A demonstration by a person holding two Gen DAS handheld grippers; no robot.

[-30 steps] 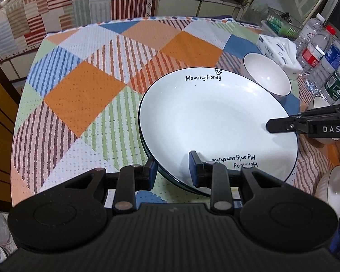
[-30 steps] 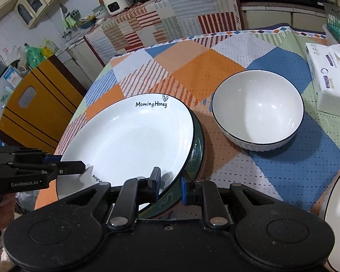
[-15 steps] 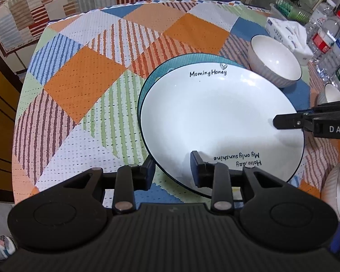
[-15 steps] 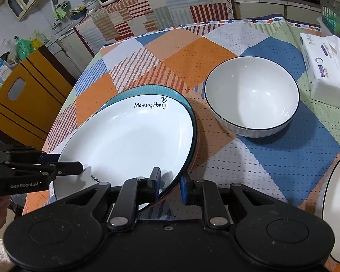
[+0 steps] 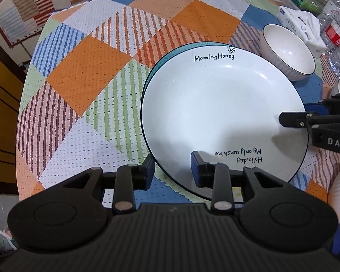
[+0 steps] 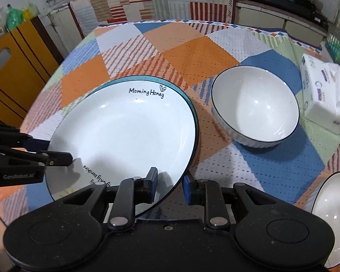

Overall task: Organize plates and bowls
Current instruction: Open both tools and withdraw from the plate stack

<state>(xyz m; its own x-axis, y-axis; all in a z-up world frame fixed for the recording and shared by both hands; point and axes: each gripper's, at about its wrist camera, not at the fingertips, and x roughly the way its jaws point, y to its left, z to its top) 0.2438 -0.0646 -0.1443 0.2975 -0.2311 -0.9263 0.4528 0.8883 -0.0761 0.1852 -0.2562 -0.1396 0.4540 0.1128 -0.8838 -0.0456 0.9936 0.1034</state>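
Observation:
A white plate [image 5: 219,115] lettered "Morning Honey" lies on a teal plate [image 5: 170,49] whose rim shows behind it. Both show in the right wrist view, the white plate [image 6: 129,133] over the teal rim [image 6: 192,113]. My left gripper [image 5: 172,170] straddles the white plate's near rim with jaws apart. My right gripper [image 6: 170,185] straddles its rim on the other side, jaws apart. A white ribbed bowl [image 6: 256,106] stands to the right, also in the left wrist view [image 5: 287,52].
A tissue pack [image 6: 326,93] lies at the far right, water bottles [image 5: 335,34] beside it. Another white bowl [image 6: 335,215] sits at the near right edge. A yellow cabinet [image 6: 13,68] stands left of the table. The patchwork cloth [image 5: 86,72] covers the table.
Both grippers and the white plate came down; the plate now lies lower on the teal plate, whose rim shows behind it. Both grippers' jaws stand wider apart.

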